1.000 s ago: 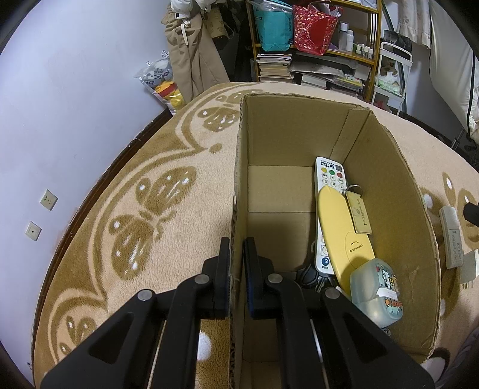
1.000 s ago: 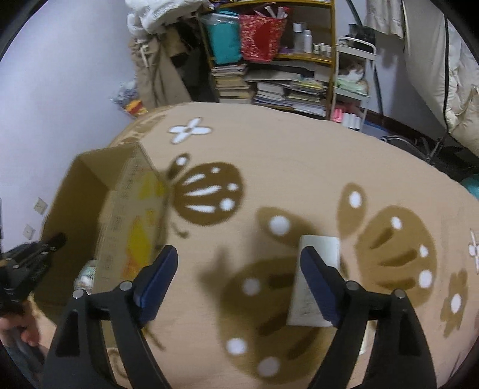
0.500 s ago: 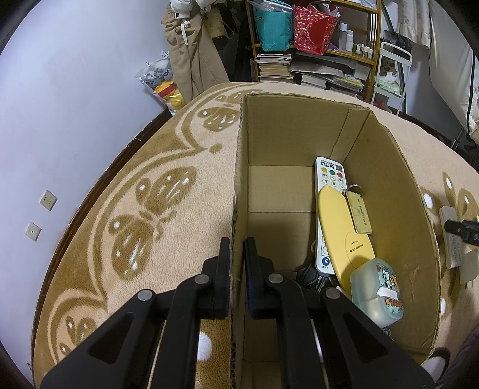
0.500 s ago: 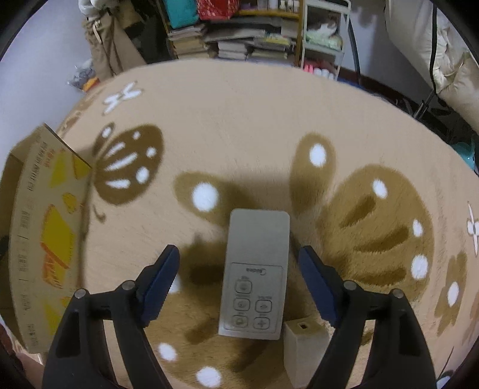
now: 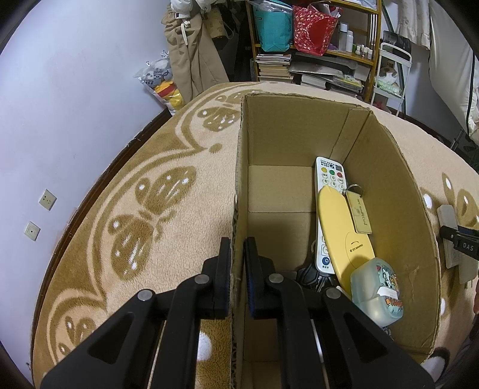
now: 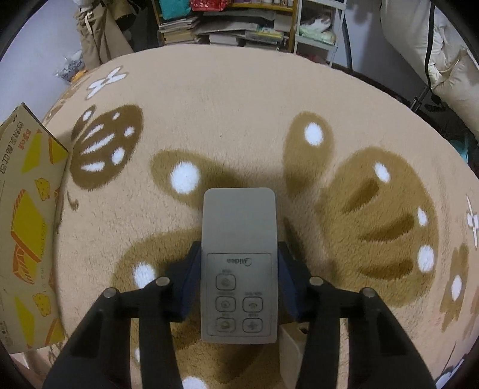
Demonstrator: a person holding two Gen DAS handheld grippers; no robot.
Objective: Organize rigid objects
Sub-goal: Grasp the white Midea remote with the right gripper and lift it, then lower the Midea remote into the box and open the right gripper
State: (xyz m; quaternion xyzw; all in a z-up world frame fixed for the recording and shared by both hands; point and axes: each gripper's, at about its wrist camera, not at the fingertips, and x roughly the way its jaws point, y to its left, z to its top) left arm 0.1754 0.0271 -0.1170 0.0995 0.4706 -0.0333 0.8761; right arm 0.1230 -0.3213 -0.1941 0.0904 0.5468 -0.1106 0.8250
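My left gripper [image 5: 238, 263] is shut on the left wall of an open cardboard box [image 5: 239, 167] on the carpet. Inside lie a white remote [image 5: 330, 176], a yellow oval case [image 5: 344, 236], a tan key tag [image 5: 359, 214] and a clear plastic container [image 5: 378, 291]. My right gripper [image 6: 238, 281] has its blue pads [image 6: 188, 284] against both sides of a grey Midea remote [image 6: 238, 239] lying on the carpet. The box's printed outer wall [image 6: 27, 227] is at the left of the right wrist view. The grey remote also shows at the right edge of the left wrist view [image 5: 447, 215].
A small beige block [image 6: 292, 344] lies just beside the grey remote, near my right finger. Shelves with books and bags [image 5: 302, 54] stand beyond the round carpet [image 5: 167, 191]. A white rack [image 6: 317, 27] is at the back. A purple wall [image 5: 60, 104] is on the left.
My right gripper swung away from the box, came down over the grey remote and closed its fingers against its sides. My left gripper has stayed clamped on the box wall.
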